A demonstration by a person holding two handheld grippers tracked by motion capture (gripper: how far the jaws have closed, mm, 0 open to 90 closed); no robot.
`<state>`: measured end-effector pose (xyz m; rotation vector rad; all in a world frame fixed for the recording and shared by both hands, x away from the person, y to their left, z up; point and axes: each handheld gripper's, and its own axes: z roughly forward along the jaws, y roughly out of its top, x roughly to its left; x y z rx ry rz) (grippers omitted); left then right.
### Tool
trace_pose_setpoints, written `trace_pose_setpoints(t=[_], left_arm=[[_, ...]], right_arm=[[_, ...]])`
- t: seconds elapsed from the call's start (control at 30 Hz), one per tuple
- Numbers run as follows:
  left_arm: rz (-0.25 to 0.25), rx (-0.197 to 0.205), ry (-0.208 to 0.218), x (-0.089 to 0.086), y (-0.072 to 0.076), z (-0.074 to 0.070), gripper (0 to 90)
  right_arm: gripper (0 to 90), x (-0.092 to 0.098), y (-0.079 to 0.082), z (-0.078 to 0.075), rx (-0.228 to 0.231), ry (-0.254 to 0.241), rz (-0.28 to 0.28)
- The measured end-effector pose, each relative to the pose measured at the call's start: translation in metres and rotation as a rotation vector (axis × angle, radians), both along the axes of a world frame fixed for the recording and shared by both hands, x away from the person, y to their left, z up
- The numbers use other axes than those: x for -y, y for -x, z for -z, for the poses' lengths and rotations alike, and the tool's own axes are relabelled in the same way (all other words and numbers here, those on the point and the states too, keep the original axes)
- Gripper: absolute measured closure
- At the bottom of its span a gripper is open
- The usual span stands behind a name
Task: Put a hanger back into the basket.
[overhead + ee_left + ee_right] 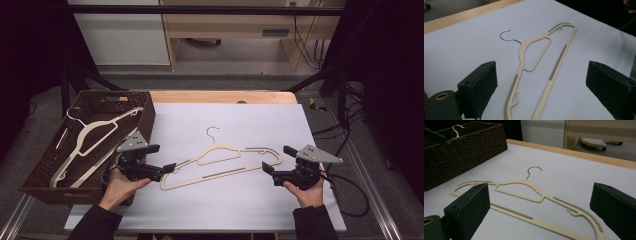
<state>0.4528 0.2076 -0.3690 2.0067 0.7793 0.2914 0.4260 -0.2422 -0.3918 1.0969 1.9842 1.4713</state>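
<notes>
A cream hanger with a metal hook lies flat on the white mat. My left gripper stands open at the hanger's left end, its jaws wide apart. In the left gripper view the hanger runs away from the left gripper, its near end low between the jaws. My right gripper is open at the hanger's right end. In the right gripper view the hanger lies ahead of the right gripper, one end reaching in between the jaws. Neither gripper holds anything.
A dark wicker basket stands at the mat's left edge, with two more cream hangers in it; it also appears as the basket in the right gripper view. The wooden table edge borders the mat's far side. Cables trail at the right.
</notes>
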Motion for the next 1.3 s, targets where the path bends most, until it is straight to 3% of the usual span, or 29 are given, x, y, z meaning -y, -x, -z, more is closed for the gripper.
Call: trace_pose_setpoints(t=[0.07,0.23,0.4,0.6,0.73,0.8,0.93,1.03,1.2,1.3], left_arm=[[-0.006,-0.007,-0.031,0.007,-0.001,0.004,5.4],[-0.018,-0.020,-0.075,0.023,-0.001,0.017,6.1],[-0.014,-0.061,-0.180,0.043,-0.008,0.033,5.5],[-0.018,-0.073,-0.198,0.054,-0.022,0.046,15.9],[-0.047,-0.100,-0.220,0.057,-0.038,0.057,21.0],[-0.044,-0.131,-0.222,0.056,-0.047,0.063,23.6],[-0.059,-0.137,-0.251,0.057,-0.056,0.075,26.4],[-0.035,-0.147,-0.270,0.055,-0.060,0.081,32.0],[-0.042,-0.082,-0.320,0.061,-0.059,0.085,34.7],[-0.051,-0.090,-0.336,0.062,-0.062,0.090,36.7]], right_arm=[[3.1,-0.002,0.000,-0.001,0.003,0.003,-0.009],[3.2,-0.010,-0.002,-0.002,0.010,0.020,-0.030],[3.3,-0.018,-0.004,-0.001,0.002,0.030,-0.040],[3.4,-0.020,-0.007,0.002,-0.003,0.042,-0.041],[3.4,-0.020,-0.007,0.002,-0.005,0.048,-0.045],[3.4,-0.020,-0.007,0.002,-0.003,0.048,-0.044],[3.4,-0.019,-0.007,0.002,-0.001,0.047,-0.039],[3.4,-0.019,-0.007,0.002,-0.002,0.045,-0.039],[3.3,-0.020,-0.007,0.003,-0.005,0.053,-0.046],[3.3,-0.021,-0.007,0.004,-0.004,0.056,-0.046]])
